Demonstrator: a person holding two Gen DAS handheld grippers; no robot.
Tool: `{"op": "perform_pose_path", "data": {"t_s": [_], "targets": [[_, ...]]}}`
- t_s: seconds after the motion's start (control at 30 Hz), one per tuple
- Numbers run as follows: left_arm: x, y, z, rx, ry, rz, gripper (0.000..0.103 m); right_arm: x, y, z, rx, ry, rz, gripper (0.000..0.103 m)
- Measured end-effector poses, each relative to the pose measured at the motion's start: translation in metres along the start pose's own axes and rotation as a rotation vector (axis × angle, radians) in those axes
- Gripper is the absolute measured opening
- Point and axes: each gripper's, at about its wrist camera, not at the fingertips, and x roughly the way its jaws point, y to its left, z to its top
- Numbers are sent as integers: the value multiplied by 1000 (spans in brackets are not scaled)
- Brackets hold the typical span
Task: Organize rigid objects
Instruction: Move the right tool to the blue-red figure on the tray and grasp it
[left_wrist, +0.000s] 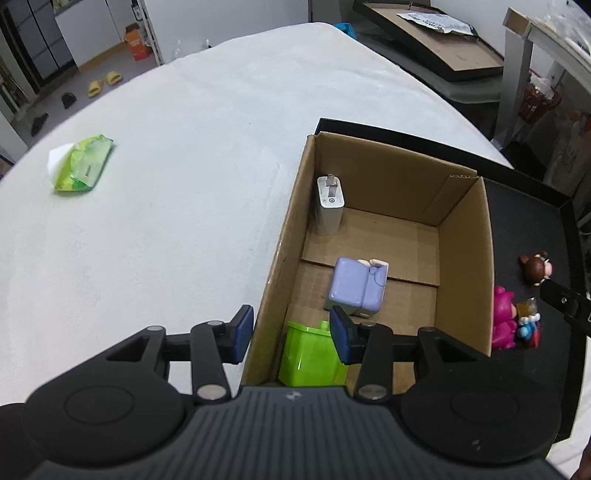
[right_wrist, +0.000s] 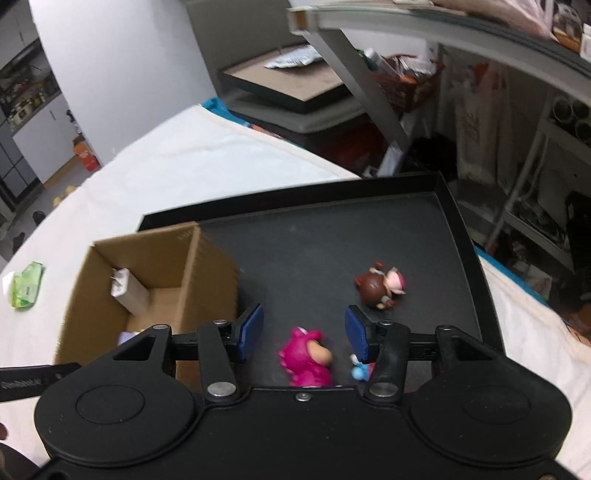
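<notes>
Hovering our left gripper (left_wrist: 291, 334) over the cardboard box (left_wrist: 467, 258), we are keeping its jaws apart and empty above the green block (left_wrist: 310, 360); a lilac toy (left_wrist: 356, 286) and white charger (left_wrist: 330, 204) are lying inside. We are holding our right gripper (right_wrist: 304, 334), also parted and empty, over the pink figurine (right_wrist: 308, 356) on the black tray (right_wrist: 461, 229), near a brown figurine (right_wrist: 380, 286).

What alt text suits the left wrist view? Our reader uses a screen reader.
An open hand-held gripper hovers over a cardboard box holding a white charger, a lilac toy and a green block. Figurines lie on the black tray beside it.
</notes>
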Motion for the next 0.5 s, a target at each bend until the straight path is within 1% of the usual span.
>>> {"op": "perform_pose_path", "data": {"t_s": [0.5], "targets": [[1,-21,0,6,13,117,44,35,-29,-13,40,101,-59,50]]}}
